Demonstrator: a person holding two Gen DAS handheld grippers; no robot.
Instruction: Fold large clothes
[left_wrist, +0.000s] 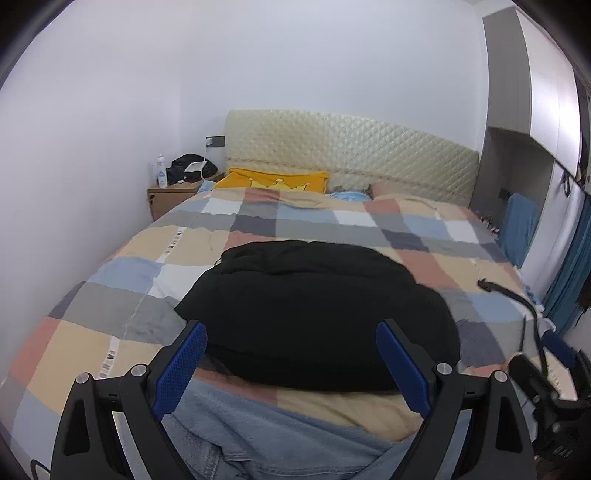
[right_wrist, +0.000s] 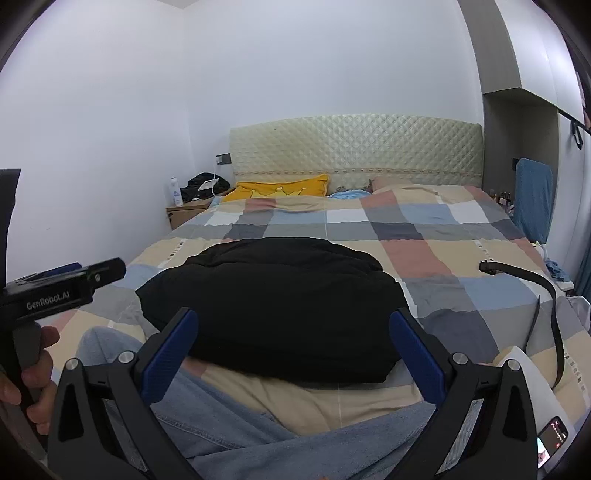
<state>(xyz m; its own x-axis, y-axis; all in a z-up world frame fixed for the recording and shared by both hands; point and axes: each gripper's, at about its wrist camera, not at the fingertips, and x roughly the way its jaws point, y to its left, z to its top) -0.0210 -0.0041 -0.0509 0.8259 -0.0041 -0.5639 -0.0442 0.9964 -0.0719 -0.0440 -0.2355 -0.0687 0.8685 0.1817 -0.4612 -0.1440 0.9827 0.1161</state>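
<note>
Matt black cloth garment (left_wrist: 317, 314)

White lettering "GenRobot.AI" stands on the black body of the left hand-held gripper (right_wrist: 107, 271), seen to the left of the right hand-held gripper (right_wrist: 291, 354). Print on the bed cover's white strip (left_wrist: 110, 350), left of the left hand-held gripper, is too distorted to read.

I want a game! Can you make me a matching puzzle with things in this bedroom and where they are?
Things:
1. black garment
2. yellow pillow
3. white bottle
4. black strap

Places:
A. on the nightstand
B. against the headboard
C. middle of the bed, in front of both open grippers
D. right side of the bed

Pairs: 1-C, 2-B, 3-A, 4-D
</note>
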